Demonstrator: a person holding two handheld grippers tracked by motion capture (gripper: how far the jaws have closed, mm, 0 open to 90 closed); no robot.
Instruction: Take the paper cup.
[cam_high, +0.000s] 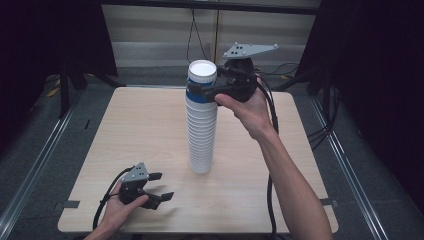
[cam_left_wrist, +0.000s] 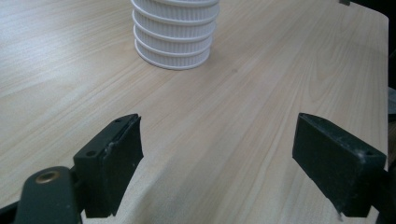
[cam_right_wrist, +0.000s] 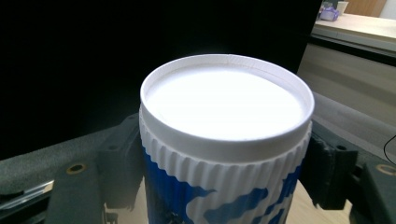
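A tall stack of white ribbed cups (cam_high: 201, 127) stands upright near the middle of the wooden table (cam_high: 150, 130). The top cup (cam_high: 202, 82) carries a blue pattern and sits base upward, like those beneath it.

Right gripper (cam_high: 202, 92): held level at the top of the stack, approaching from the right side as the high view shows it. Its jaws are clamped on the top cup, one on each side of the blue band just below the white rim. In the right gripper view the top cup (cam_right_wrist: 226, 140) fills the space between the two black jaws, and both press against its ribbed wall.

Left gripper (cam_high: 162, 186): low at the near left part of the table, well apart from the stack. Its jaws stand wide and hold nothing; in the left gripper view bare wood lies between them, with the foot of the stack (cam_left_wrist: 173, 39) farther off.
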